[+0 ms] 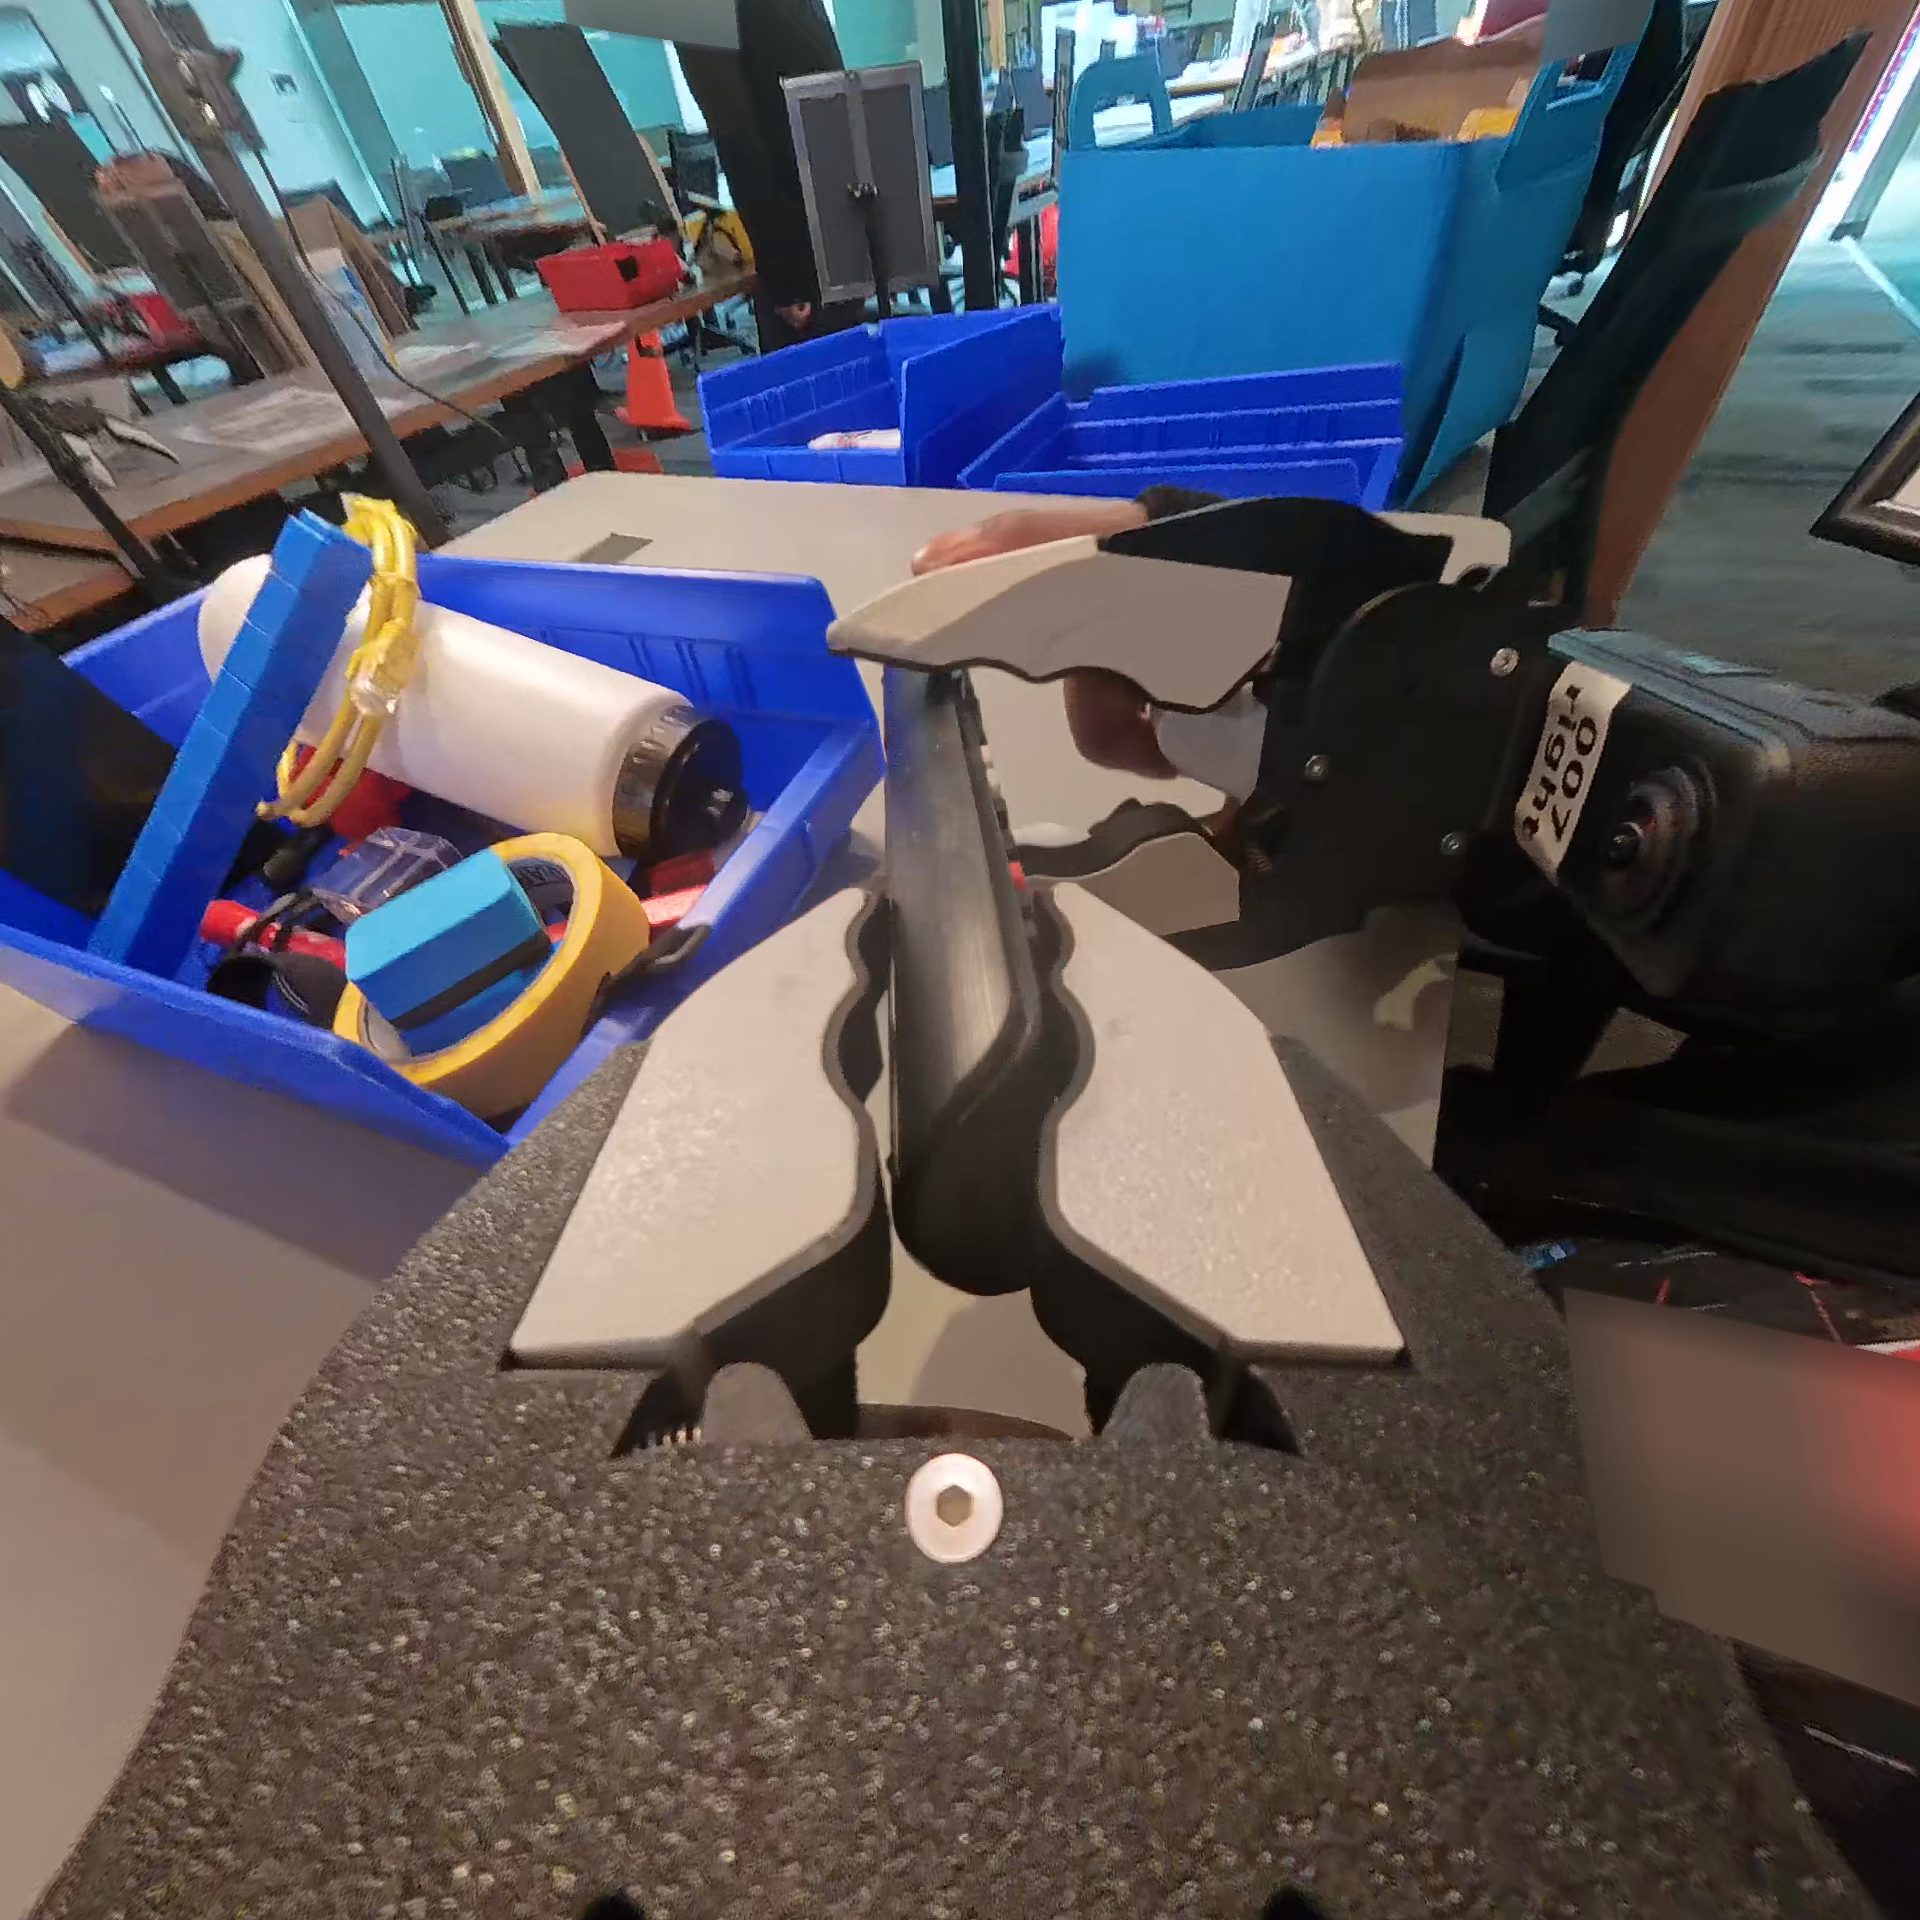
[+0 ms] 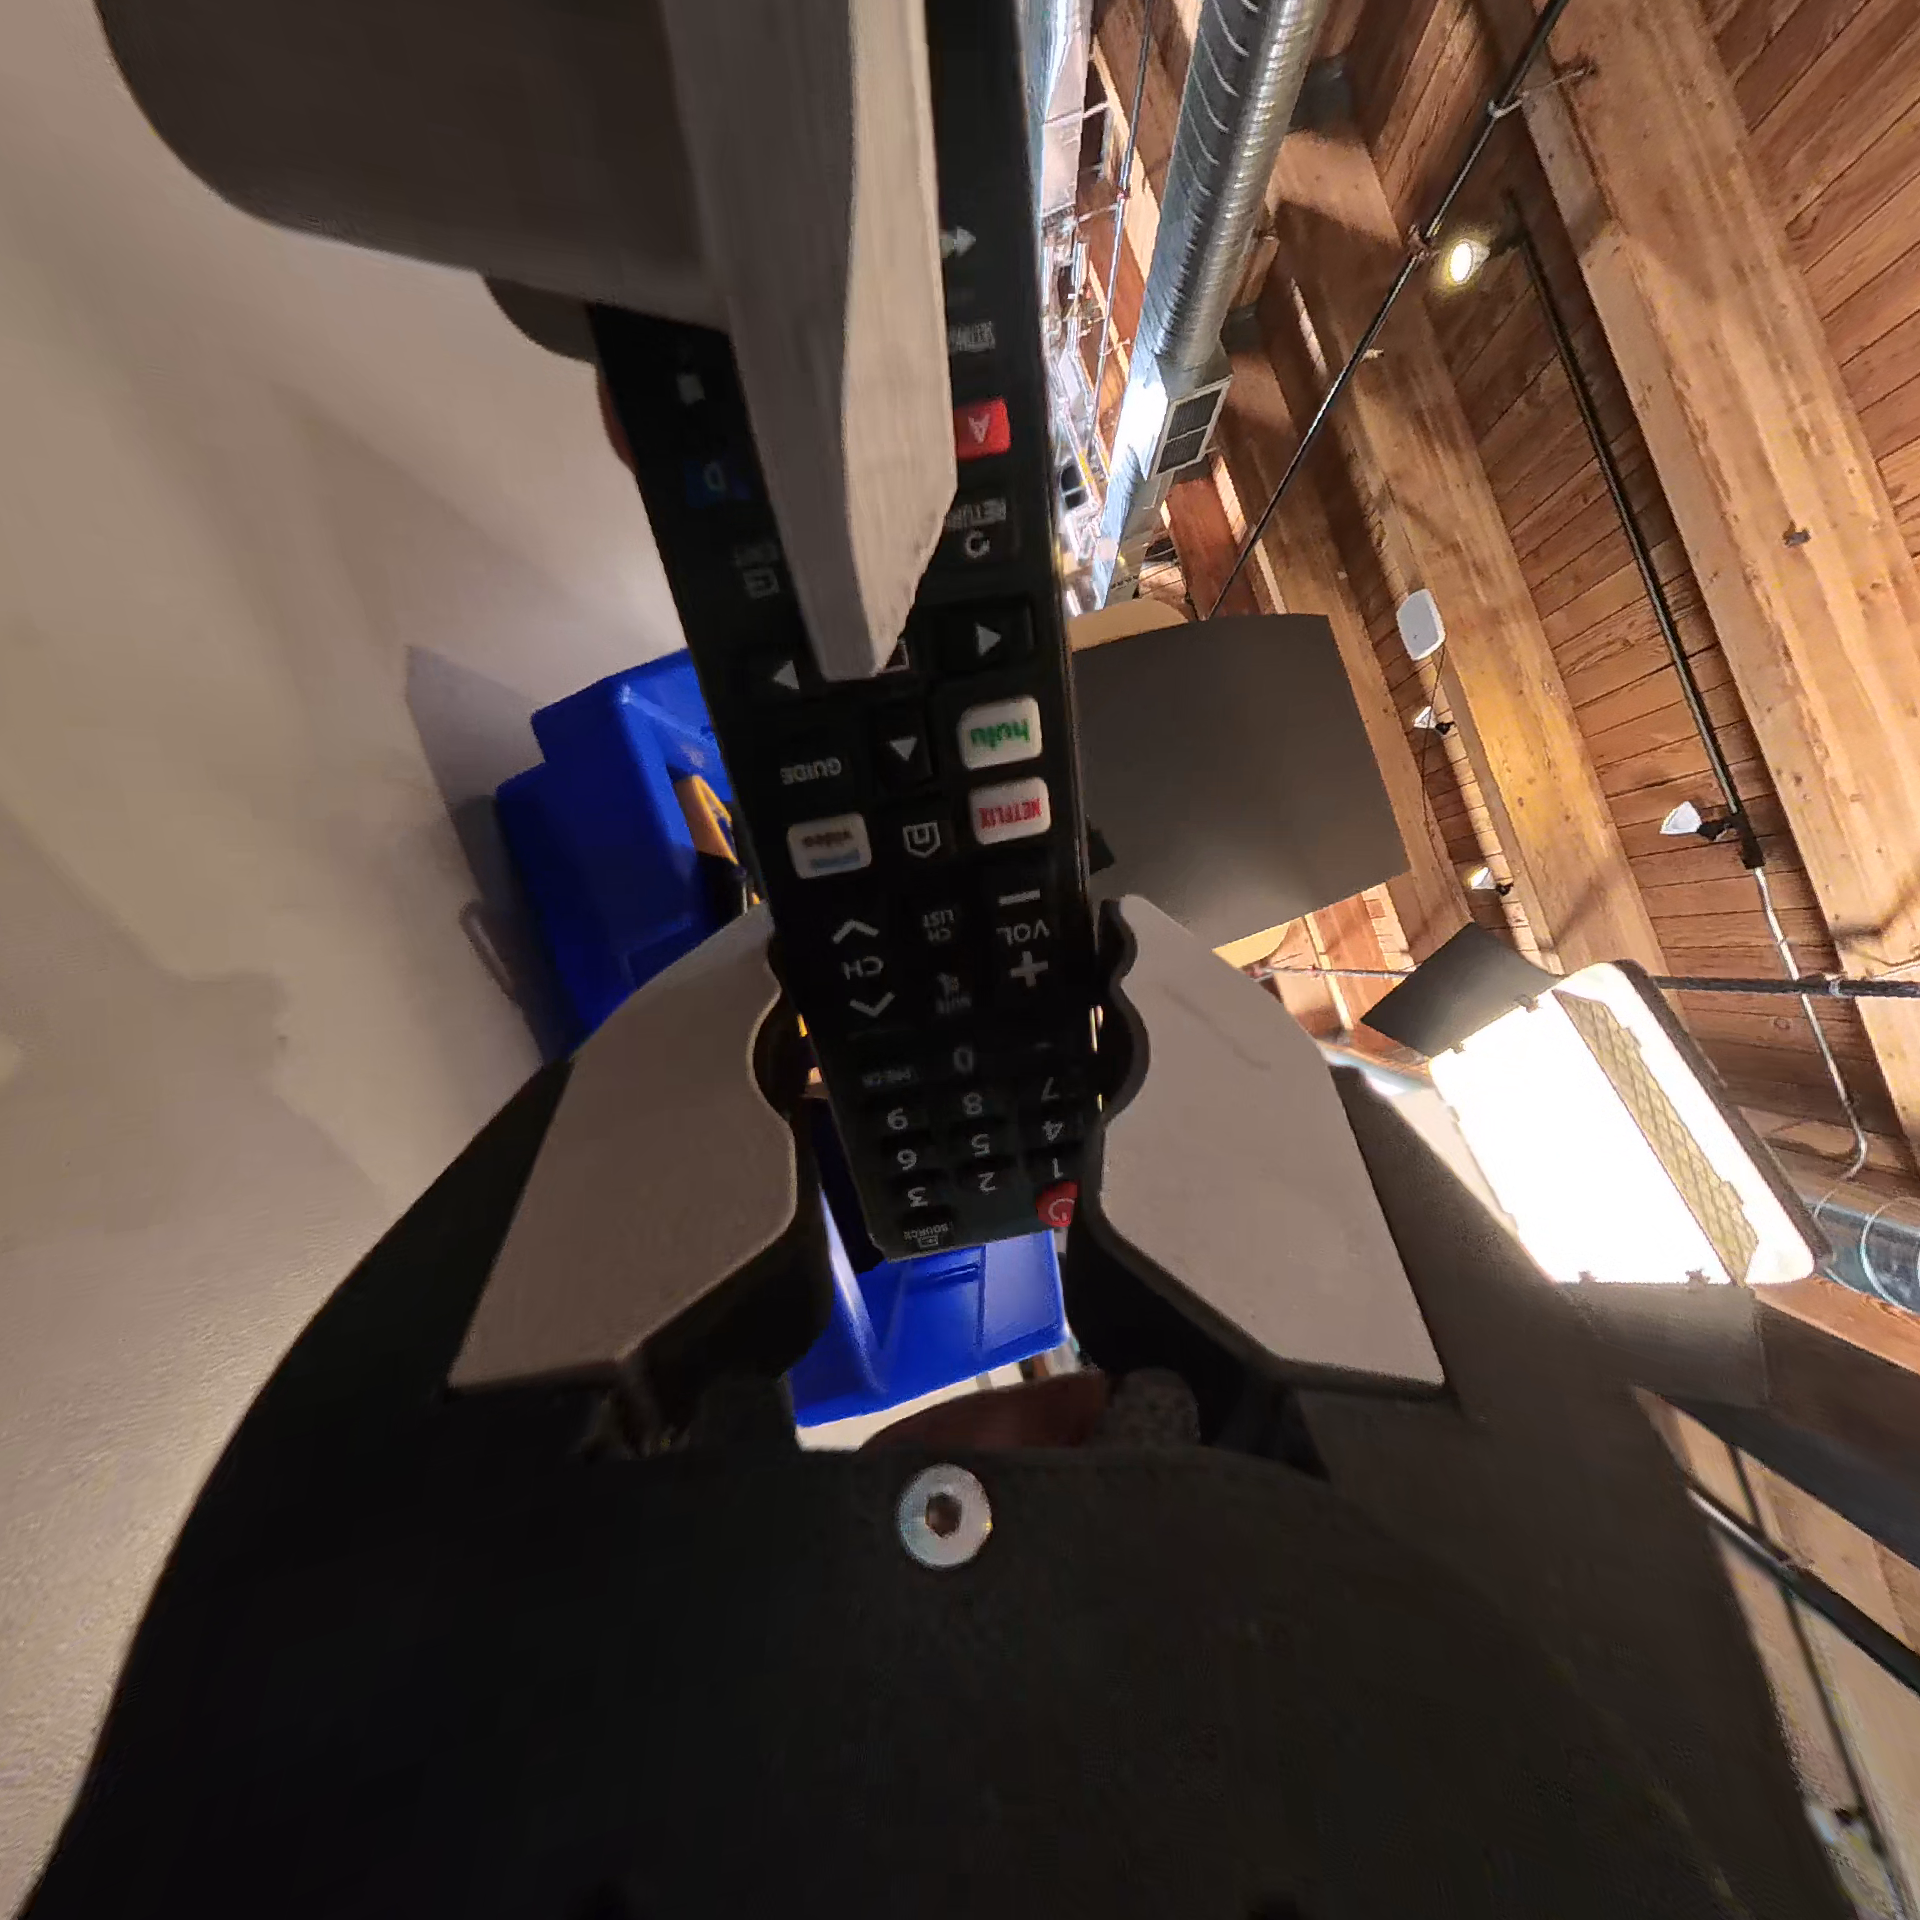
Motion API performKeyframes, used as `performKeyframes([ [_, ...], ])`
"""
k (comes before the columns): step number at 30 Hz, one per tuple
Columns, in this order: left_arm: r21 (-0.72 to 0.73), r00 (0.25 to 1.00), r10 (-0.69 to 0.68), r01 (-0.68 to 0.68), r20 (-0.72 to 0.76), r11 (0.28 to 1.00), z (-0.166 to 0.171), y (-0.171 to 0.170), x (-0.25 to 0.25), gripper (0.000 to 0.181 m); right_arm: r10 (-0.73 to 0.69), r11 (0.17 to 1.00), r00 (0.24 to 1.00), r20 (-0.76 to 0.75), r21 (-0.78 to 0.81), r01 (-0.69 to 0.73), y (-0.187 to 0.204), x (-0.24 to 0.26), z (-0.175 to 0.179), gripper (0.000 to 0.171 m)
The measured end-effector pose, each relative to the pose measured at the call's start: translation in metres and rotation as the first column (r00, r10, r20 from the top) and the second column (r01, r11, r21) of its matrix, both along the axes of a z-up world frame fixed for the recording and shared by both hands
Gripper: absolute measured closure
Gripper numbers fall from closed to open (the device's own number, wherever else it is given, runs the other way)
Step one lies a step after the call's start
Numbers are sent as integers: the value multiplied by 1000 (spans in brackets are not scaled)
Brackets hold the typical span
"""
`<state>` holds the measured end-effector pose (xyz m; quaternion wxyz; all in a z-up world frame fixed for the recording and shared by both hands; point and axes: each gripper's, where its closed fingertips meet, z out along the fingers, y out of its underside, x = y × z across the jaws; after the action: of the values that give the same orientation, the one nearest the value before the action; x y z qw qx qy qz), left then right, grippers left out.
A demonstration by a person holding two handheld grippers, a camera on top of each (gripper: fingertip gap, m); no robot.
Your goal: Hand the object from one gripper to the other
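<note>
A black remote (image 1: 956, 935) is clamped edge-on between the grey fingers of my left gripper (image 1: 961, 914), above the grey table (image 1: 727, 520). My right gripper (image 1: 966, 748) comes in from the right, its two fingers on either side of the remote's far end. In the right wrist view the remote (image 2: 935, 935) shows its button face. My right gripper (image 2: 940, 966) presses both of its long edges. One left finger (image 2: 831, 364) lies across the remote's face; the other is hidden behind it.
A blue bin (image 1: 727, 623) at the left holds a white bottle (image 1: 488, 717), yellow tape (image 1: 540, 997), a blue eraser (image 1: 436, 935) and a yellow cable (image 1: 384, 644). More blue bins (image 1: 1195, 436) and a large blue box (image 1: 1268, 260) stand behind. A bright light panel (image 2: 1590, 1132) hangs overhead. One gripper's finger ends stand about 5 centimeters off the other's.
</note>
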<state>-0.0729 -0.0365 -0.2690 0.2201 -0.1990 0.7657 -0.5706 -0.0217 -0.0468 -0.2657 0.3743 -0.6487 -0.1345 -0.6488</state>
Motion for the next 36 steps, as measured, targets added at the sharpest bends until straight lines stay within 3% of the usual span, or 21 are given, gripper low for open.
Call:
performKeyframes([
  [2, -66, 998, -16, 21, 67, 998, 13, -3, -1, 150, 2, 999, 999, -47, 47, 0, -2, 2, 3, 119],
  [5, -230, 988, -27, 62, 154, 971, 40, -1, -5, 126, 52, 981, 978, -201, 196, -12, -8, 7, 10, 119],
  [12, -515, 980, -17, 118, 198, 849, 65, 6, -1, 105, 268, 887, 823, -500, 461, -9, -12, 11, 14, 119],
  [16, -545, 983, 54, 50, 173, 837, 54, -2, 13, 111, 326, 869, 733, -596, 494, 15, 1, 6, 2, 119],
  [20, -513, 984, 134, -55, 117, 856, 36, -10, 27, 125, 296, 886, 725, -622, 462, 35, 11, 2, -8, 119],
  [23, -487, 972, 228, -175, 51, 856, 22, -2, 41, 150, 216, 909, 740, -637, 408, 86, 13, 7, -18, 118],
  [26, -434, 965, 263, -230, 16, 871, 14, 1, 45, 151, 134, 923, 761, -635, 360, 138, 11, 13, -24, 118],
  [29, -406, 932, 353, -293, 79, 865, 21, 8, 46, 152, 102, 928, 780, -617, 341, 149, 11, 13, -25, 120],
  [36, -421, 884, 448, -360, 130, 832, 37, 44, 45, 154, 107, 936, 790, -604, 329, 125, 15, 10, -25, 124],
])
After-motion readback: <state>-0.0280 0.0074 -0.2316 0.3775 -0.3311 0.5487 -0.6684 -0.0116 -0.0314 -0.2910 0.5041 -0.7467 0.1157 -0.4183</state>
